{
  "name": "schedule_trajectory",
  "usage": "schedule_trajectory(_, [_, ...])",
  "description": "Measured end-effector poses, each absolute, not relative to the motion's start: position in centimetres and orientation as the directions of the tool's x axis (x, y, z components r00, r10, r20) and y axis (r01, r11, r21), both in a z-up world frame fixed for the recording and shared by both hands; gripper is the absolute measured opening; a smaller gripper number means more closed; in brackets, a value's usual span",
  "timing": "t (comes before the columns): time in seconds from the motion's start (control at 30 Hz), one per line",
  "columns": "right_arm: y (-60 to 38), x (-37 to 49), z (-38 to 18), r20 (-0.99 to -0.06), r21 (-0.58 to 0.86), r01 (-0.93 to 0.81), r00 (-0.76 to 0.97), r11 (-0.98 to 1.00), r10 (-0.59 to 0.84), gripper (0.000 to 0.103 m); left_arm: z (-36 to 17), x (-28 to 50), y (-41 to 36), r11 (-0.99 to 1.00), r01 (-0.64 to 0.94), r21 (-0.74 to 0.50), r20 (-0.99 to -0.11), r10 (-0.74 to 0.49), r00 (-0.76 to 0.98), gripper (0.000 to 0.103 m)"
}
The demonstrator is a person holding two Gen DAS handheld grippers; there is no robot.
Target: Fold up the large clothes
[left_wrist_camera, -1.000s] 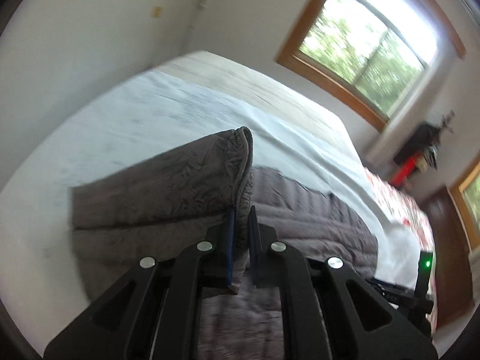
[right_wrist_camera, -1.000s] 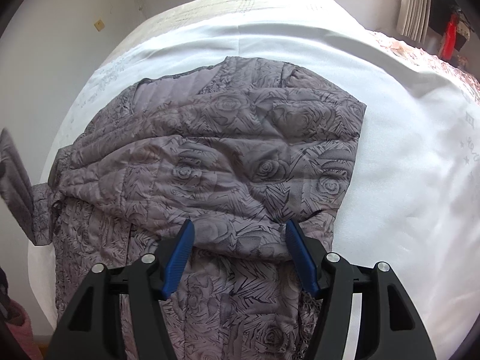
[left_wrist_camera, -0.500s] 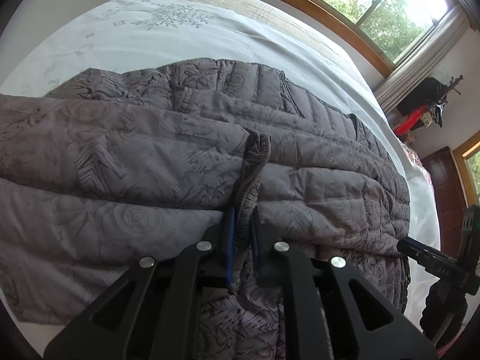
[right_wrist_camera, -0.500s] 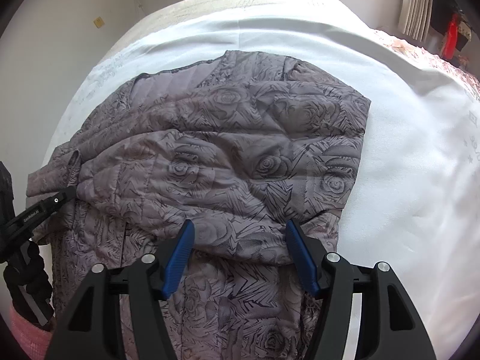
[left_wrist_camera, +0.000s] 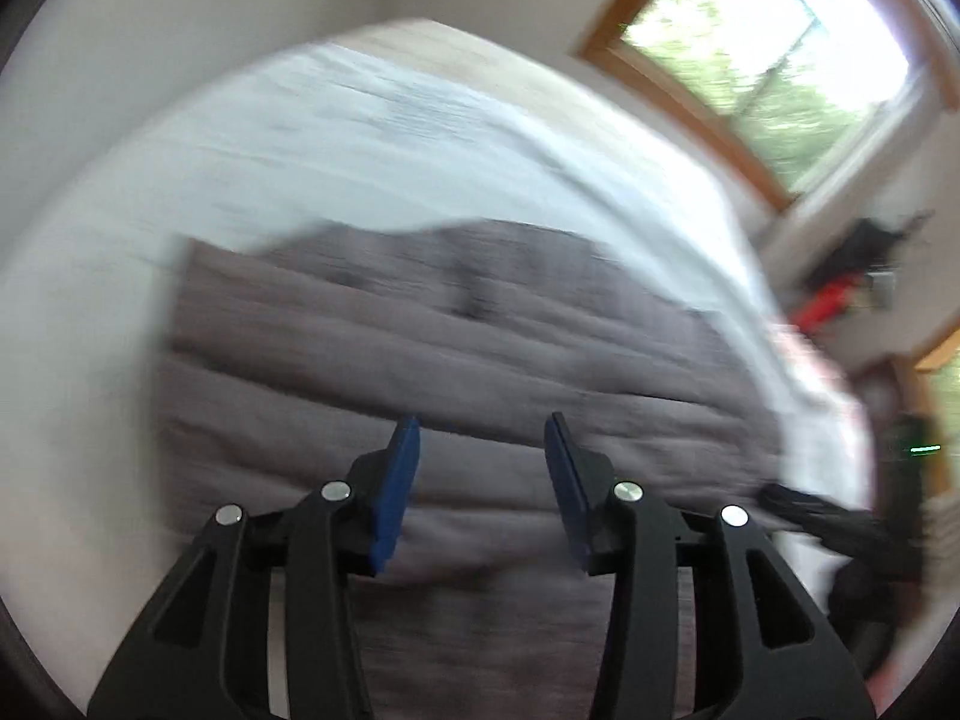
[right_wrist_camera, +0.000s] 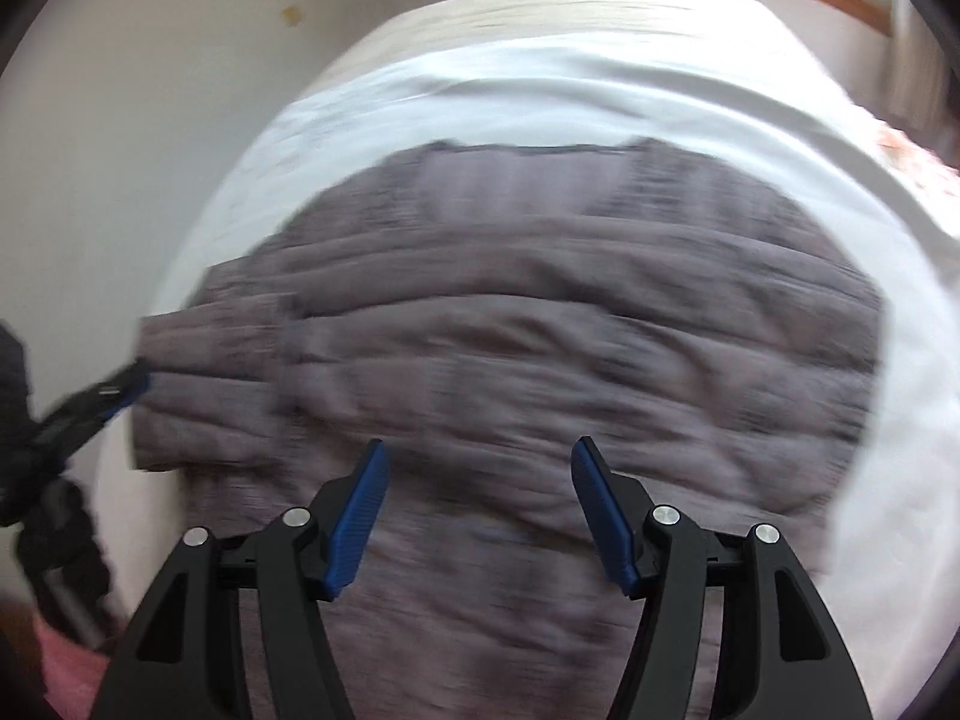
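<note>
**Grey quilted coat flat on bed, both grippers clear of it**

Coat (right_wrist_camera: 540,324): grey-brown, puffy quilted fabric w/ horizontal stitched channels; faint printed pattern, too blurred to read. Lies spread on white sheet (right_wrist_camera: 900,252), filling centre of right wrist view. Smoother lining panel at 12 o'clock near collar edge. Sleeve (right_wrist_camera: 204,354) sticks out flat toward 9 o'clock, blunt square end. In left wrist view coat (left_wrist_camera: 456,360) shows as broad rounded slab, soft ridges running across, straight edge at 9 o'clock.

Left gripper (left_wrist_camera: 480,450): black plastic arms, silver rivets, blue flat pads. Jaws opening, moderate gap, nothing pinched between them; coat lies behind/below the gap. Whether pads touch fabric: can't tell, heavy blur. Same gripper seen in right wrist view at 9 o'clock (right_wrist_camera: 123,387), blue tip just beside sleeve end.

Right gripper (right_wrist_camera: 477,480): same build, ribbed blue pads, jaws wide apart, empty, over lower part of coat at 6 o'clock. Contact w/ fabric not clear.

Bed: sheet white, smooth, faint grey print at 11 o'clock; beige cover strip (right_wrist_camera: 600,6) at 12 o'clock. Window (left_wrist_camera: 774,60) w/ wood frame at 1 o'clock in left view, green outside. Plain pale wall (right_wrist_camera: 120,120) at 10 o'clock. Red item (left_wrist_camera: 825,309) at 3 o'clock, blurred.
</note>
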State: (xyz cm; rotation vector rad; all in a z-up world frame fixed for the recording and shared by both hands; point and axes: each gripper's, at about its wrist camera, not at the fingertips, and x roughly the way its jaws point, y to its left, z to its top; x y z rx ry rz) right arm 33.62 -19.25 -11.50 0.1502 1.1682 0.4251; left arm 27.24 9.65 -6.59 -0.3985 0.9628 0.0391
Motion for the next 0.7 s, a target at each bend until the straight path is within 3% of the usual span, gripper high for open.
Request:
schedule_trajectory(0.1, [-15.6, 34.6, -11.3, -0.853, 0.346, -0.319, 0.286, 0.882, 0.438, 0.063, -7.5, 27.1, 11.2, 0.944, -0.259, -0.205, -0.832, -0.029, 0.553, 0.043])
schedule_trajectory(0.6, [-6.5, 35.7, -14.6, -0.884, 0.338, -0.43, 0.159, 0.837, 0.439, 0.063, -10.5, 28.0, 11.7, 0.943, -0.275, -0.189, -0.859, -0.023, 0.512, 0.042])
schedule_trajectory(0.7, [-5.5, 36.1, -14.9, -0.884, 0.34, -0.432, 0.156, 0.835, 0.441, 0.053, -10.7, 28.0, 11.7, 0.944, -0.272, -0.19, -0.86, -0.026, 0.51, 0.042])
